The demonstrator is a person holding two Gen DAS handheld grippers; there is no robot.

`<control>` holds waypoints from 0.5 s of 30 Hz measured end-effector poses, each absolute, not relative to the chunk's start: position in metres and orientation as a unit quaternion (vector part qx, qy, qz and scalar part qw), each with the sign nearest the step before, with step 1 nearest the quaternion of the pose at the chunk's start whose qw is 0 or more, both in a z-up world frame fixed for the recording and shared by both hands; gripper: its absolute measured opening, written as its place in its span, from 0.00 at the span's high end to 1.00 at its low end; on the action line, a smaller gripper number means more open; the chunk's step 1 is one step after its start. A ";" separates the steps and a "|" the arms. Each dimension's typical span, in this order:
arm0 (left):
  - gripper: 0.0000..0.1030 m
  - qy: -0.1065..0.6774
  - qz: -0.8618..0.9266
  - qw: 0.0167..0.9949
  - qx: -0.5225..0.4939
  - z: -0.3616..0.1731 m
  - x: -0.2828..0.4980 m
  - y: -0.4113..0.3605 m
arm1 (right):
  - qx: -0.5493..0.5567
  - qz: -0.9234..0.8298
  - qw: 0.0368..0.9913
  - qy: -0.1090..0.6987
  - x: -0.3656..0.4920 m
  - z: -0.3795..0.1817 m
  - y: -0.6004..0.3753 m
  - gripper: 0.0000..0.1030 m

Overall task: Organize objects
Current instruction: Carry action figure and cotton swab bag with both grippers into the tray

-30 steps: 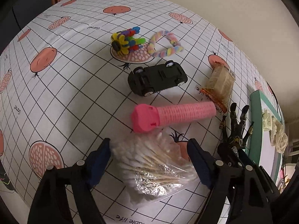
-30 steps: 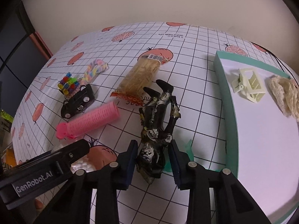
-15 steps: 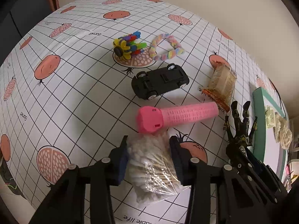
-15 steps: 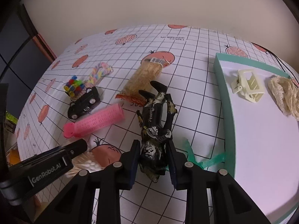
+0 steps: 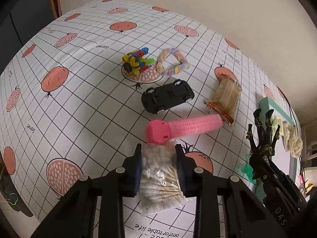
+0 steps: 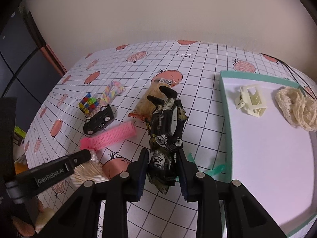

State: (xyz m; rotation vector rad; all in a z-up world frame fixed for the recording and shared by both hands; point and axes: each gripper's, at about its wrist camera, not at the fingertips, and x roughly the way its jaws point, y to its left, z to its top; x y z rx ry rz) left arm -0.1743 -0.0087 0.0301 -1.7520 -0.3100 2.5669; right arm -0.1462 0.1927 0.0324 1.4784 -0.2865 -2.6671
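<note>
Overhead, beige wall, grid tablecloth (image 5: 83, 107); left gripper (image 5: 158, 164) clamping cotton-swab bag (image 5: 158, 178), right gripper (image 6: 162, 170) clamping figurine (image 6: 166, 130).

Black tongs (image 5: 158, 166) — blue pads, silver screws

Plain beige wall (image 6: 158, 15) runs behind the tabletop's far edge. Table (image 5: 79, 103) has a white grid-pattern cloth with pink fruit prints. Dark cabinet (image 6: 13, 59) past its left edge.
</note>
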 end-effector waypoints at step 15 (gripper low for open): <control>0.69 -0.118 0.836 0.012 -0.537 0.045 -0.169 -0.012 | 0.471 -0.877 0.019 -0.093 -0.132 0.049 0.221 0.71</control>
